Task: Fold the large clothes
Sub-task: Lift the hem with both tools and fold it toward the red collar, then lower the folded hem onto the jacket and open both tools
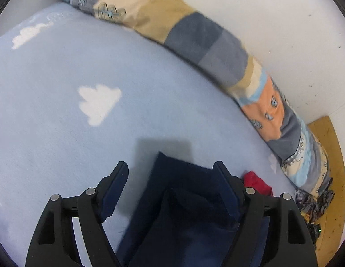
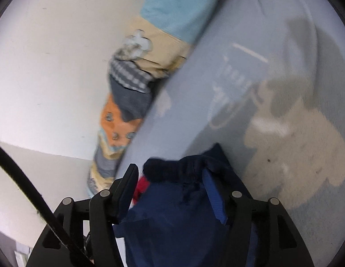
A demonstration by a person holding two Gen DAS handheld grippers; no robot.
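A dark navy garment (image 1: 183, 200) lies on a pale blue bed sheet with white clouds (image 1: 61, 122). In the left wrist view my left gripper (image 1: 172, 169) stands open, its jaws wide apart on either side of the folded navy cloth. In the right wrist view my right gripper (image 2: 172, 173) is open too, with the bunched navy garment (image 2: 179, 204) between its fingers, lying against the right pad (image 2: 213, 195). A bit of red cloth (image 2: 142, 185) shows behind it.
A rolled patchwork blanket (image 1: 205, 42) runs along the white wall (image 1: 272, 11) at the bed's far side. A red cloth (image 1: 258, 182) lies near it. A wooden floor (image 1: 330, 155) with a dark heap (image 1: 314, 202) is at the right. A black cable (image 2: 34, 195) crosses the right view.
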